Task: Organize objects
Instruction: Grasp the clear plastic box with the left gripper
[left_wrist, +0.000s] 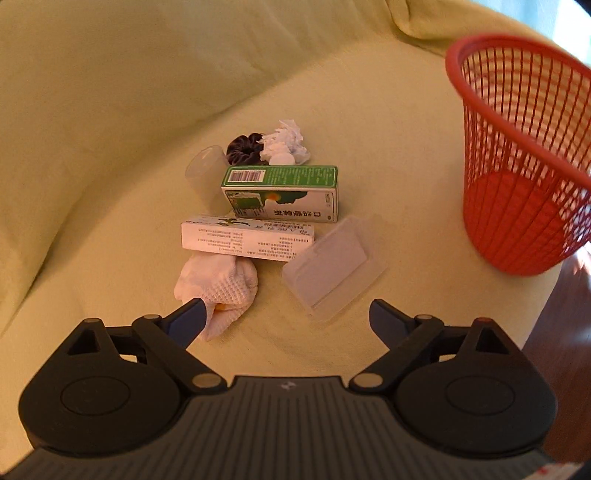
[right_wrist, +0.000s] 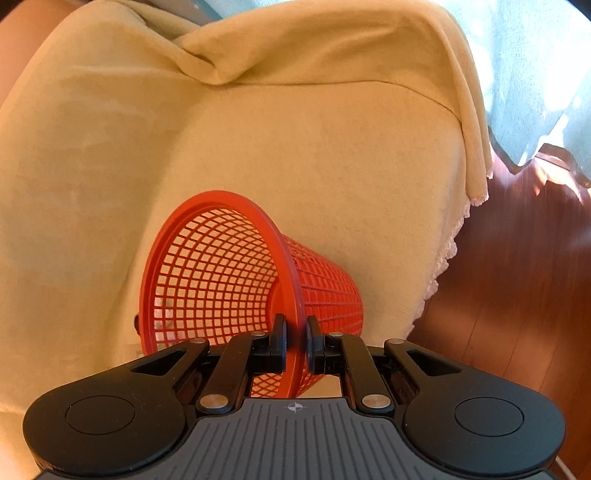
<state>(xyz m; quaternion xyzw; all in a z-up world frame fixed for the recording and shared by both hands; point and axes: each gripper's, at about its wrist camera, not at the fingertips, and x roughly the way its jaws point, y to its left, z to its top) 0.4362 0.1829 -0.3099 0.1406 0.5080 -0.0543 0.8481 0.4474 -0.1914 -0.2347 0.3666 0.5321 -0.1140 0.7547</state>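
Observation:
A small pile lies on the yellow-green cover (left_wrist: 110, 147). It holds a green box (left_wrist: 282, 192), a white box (left_wrist: 247, 238), a white sock (left_wrist: 218, 286), a clear plastic lid (left_wrist: 332, 267), a clear cup (left_wrist: 205, 173), a dark scrunchie (left_wrist: 243, 147) and crumpled tissue (left_wrist: 286, 142). My left gripper (left_wrist: 286, 314) is open just before the pile, its left finger (left_wrist: 188, 319) over the sock's near end. The red mesh basket (left_wrist: 524, 158) stands to the right. My right gripper (right_wrist: 295, 341) is shut on the basket's rim (right_wrist: 291, 273), and the basket is tilted.
The cushion's edge runs to the right, with a dark wooden floor (right_wrist: 517, 314) below it. The cover rises into a backrest (right_wrist: 258, 110) behind the basket. A pale curtain (right_wrist: 535, 74) hangs at the far right.

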